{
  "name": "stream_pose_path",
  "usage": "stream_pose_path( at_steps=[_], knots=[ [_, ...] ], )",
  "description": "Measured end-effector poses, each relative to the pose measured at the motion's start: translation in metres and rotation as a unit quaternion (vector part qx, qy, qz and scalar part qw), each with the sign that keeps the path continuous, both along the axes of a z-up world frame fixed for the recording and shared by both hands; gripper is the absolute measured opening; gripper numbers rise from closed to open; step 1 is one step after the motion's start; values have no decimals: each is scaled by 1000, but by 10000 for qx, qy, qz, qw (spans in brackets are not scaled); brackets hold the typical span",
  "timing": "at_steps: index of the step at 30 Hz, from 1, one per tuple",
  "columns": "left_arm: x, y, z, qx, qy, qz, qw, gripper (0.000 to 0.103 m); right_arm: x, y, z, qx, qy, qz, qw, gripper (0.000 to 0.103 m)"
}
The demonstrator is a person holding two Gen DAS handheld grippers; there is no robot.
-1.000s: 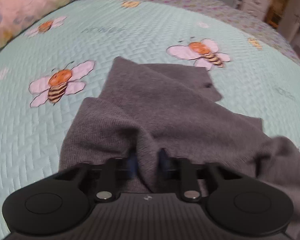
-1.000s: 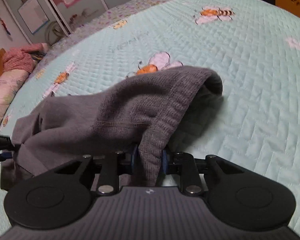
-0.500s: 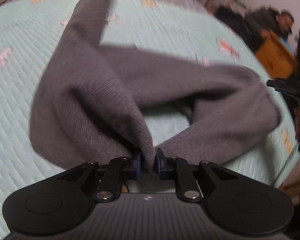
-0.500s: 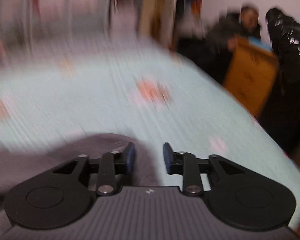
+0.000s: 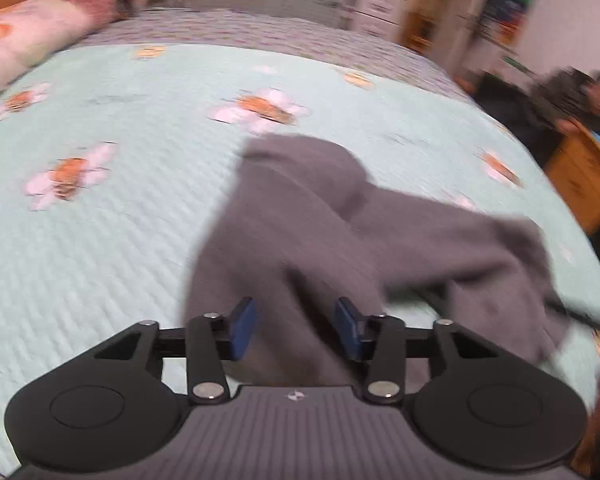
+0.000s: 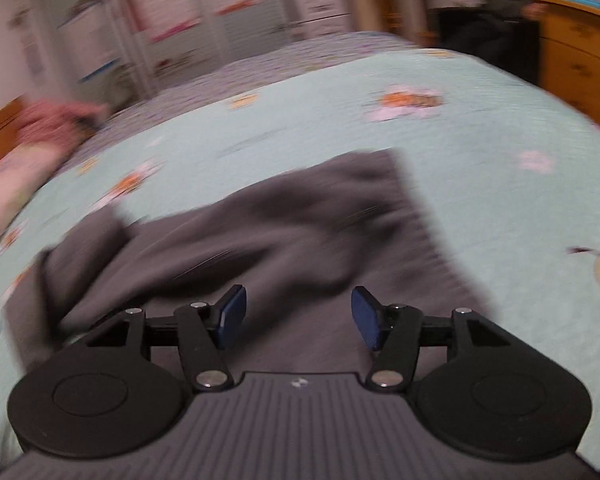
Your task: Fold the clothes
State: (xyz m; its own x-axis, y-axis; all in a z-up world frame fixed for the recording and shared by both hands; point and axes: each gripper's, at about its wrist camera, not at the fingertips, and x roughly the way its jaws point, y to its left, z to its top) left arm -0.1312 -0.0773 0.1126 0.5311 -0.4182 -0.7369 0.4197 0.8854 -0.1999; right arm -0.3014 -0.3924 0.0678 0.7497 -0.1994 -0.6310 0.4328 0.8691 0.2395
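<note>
Both tongs, left (image 5: pixel 296 328) and right (image 6: pixel 298 318), stand spread apart, grasping nothing, just above a gray knit garment (image 5: pixel 320 220) lying rumpled on the bee-print bedspread (image 5: pixel 100 240). Its bunched layers could slide or trap creases if a pinch catches only one ply. Motion blur hides seams and edges; the garment's near part sits behind the tongs' bodies.

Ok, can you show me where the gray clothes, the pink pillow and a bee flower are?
gray clothes (image 5: pixel 300 216), left wrist view, on the bunched middle of the fabric.
pink pillow (image 5: pixel 24 36), left wrist view, on its top face, far left.
bee flower (image 5: pixel 266 108), left wrist view, on the orange centre of the print.
</note>
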Motion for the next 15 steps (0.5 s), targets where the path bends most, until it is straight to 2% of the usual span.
stream_pose_path(
  at_steps=[2, 4, 7, 9, 12, 15],
  knots=[
    [26, -5, 1, 67, 29, 160, 9998, 48, 4, 25, -1, -45, -28, 454, 9990, 60],
    [50, -16, 2, 195, 21, 233, 9995, 48, 11, 51, -1, -330, 77, 880, 9955, 64],
    [85, -35, 3, 398, -47, 258, 9989, 49, 22, 72, -5, -553, 293, 1211, 9907, 67],
    [101, -55, 2, 742, -182, 142, 9970, 50, 30, 78, -8, -501, 423, 1315, 9892, 67],
    [112, -90, -8, 1299, -397, -355, 9901, 63, 36, 78, -11, -256, 498, 1297, 9900, 69],
    [133, -111, -30, 1677, -272, -371, 9848, 64, 37, 74, -16, -167, 554, 1279, 9901, 71]
  ],
)
